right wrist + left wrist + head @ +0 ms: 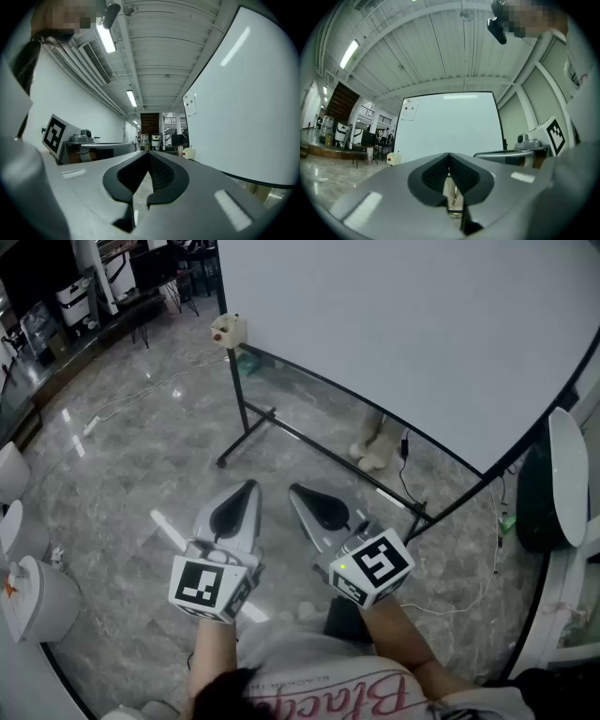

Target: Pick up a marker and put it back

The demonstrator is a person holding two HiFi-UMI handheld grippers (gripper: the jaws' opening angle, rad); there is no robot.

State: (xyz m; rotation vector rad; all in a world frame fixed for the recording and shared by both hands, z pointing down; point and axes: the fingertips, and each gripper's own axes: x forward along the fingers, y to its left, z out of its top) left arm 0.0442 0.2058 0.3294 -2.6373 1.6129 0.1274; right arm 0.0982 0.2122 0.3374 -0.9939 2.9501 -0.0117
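A large whiteboard (pixel 403 343) on a black wheeled stand fills the upper right of the head view. A small cream box (pixel 228 329) hangs at its left corner. No marker can be made out in any view. My left gripper (pixel 247 486) and right gripper (pixel 295 489) are held side by side low in front of the person, pointing toward the board's stand. Both are shut with nothing between the pads. The left gripper view shows its shut tips (pixel 449 157) facing the whiteboard (pixel 450 126) and the cream box (pixel 393 158). In the right gripper view the shut tips (pixel 149 153) run alongside the whiteboard (pixel 243 103).
The stand's black legs (pixel 246 432) spread over the grey marble floor. Cables (pixel 131 399) lie on the floor. White round seats (pixel 28 587) stand at the left, a white and black object (pixel 553 484) at the right. Desks and chairs (pixel 141 277) sit far back.
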